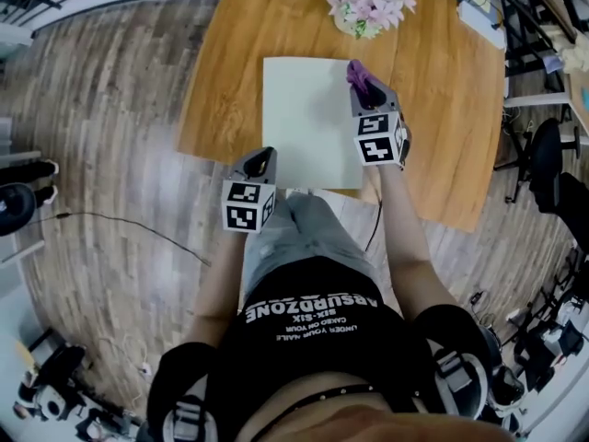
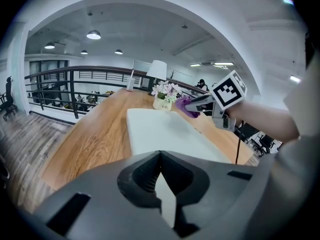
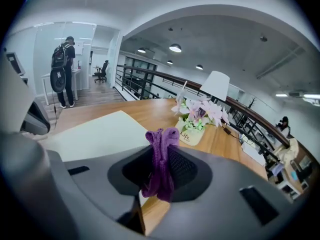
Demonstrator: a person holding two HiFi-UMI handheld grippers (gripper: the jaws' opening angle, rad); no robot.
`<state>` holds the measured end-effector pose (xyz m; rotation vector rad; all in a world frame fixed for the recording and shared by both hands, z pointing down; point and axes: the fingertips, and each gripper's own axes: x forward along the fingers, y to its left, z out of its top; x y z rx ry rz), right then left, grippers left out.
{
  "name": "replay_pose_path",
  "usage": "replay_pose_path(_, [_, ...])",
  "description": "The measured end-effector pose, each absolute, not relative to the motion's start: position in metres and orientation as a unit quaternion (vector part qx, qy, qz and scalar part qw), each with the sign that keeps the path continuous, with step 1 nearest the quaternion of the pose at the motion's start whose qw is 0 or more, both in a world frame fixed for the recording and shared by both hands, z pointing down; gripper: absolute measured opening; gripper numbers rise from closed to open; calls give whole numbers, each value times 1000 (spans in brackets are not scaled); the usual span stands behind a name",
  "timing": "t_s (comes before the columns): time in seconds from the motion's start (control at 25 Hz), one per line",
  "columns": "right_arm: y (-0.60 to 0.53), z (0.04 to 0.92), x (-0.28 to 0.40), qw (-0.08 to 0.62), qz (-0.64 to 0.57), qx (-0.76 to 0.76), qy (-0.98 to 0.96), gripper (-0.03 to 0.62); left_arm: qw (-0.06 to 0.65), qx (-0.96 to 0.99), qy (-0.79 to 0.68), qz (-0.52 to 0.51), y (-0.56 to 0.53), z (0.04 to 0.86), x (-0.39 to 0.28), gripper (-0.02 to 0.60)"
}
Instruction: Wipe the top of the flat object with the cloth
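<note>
Currently the right claw (image 3: 159, 171) pinches one purple cloth (image 3: 162, 144) by one flat object (image 1: 308, 122); left claw (image 2: 160, 160) closed.

The cloth (image 3: 160, 160) is purple, the flat object (image 1: 308, 122) pale, perhaps cream

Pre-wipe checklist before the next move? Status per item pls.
1. Cloth held: ok, right gripper is shut on it.
2. Cloth touching the flat object top: cannot tell; it sits over the far right edge.
3. Flat object top free of items: ok.
4. Left gripper out of the wipe path: ok; shut, empty, off the near left corner.
5. Flower pot apart from the flat object: ok, it stands beyond the far edge on the table.
</note>
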<state>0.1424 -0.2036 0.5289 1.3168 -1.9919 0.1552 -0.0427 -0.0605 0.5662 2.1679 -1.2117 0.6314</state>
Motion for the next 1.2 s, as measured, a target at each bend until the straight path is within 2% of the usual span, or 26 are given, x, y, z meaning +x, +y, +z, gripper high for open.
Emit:
replay_pose_path(0.48, [-243, 566, 140, 422, 67, 519, -741, 101, 284, 813, -431, 270, -74, 590, -43, 15])
replay_pose_path(0.88, [-244, 575, 128, 426, 77, 526, -732, 101, 367, 811, -390, 237, -84, 599, -43, 15])
replay_pose_path(1.08, [-243, 575, 107, 421, 79, 513, -744, 101, 314, 818, -387, 288, -88, 597, -36, 15])
replay_pose_path(1.2, [-242, 574, 92, 417, 80, 505, -752, 101, 306, 817, -393, 290, -87, 597, -37, 15])
